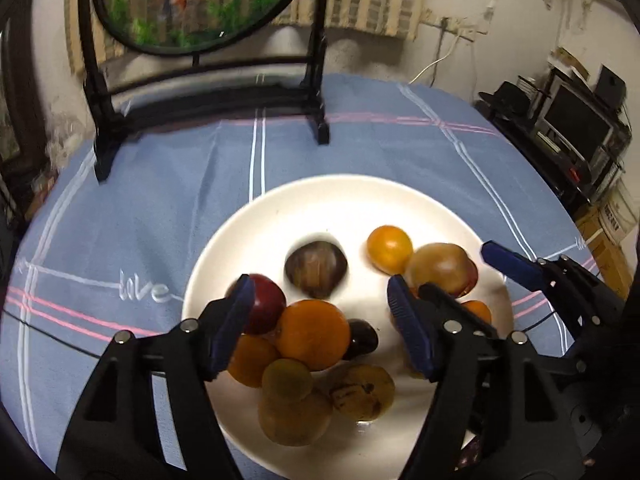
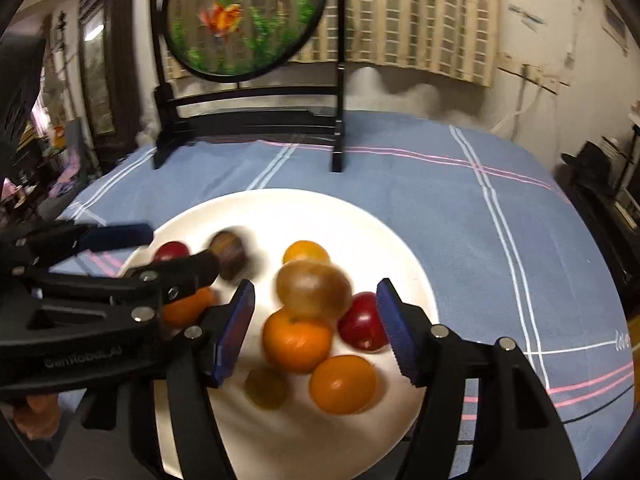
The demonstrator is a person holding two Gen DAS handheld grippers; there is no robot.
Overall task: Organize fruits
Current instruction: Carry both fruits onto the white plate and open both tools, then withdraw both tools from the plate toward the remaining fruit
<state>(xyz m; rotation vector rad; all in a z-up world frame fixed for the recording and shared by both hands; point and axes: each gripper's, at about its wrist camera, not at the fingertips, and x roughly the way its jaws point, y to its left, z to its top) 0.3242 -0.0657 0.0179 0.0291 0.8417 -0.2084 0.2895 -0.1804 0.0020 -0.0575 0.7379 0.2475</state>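
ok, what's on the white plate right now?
On the white plate: several oranges, red plums, brownish fruits, e.g. a large orange and a dark brown fruit. Both open grippers hide some fruit, so no exact count.

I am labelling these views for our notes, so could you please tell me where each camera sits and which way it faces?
Left wrist: on the left gripper, angled down at the white plate of fruit; its blue-padded fingers show, open, the right gripper at right.
Right wrist: on the right gripper, angled down likewise; its open fingers show, the left gripper at left.
Shared: plate, blue tablecloth, goldfish screen.
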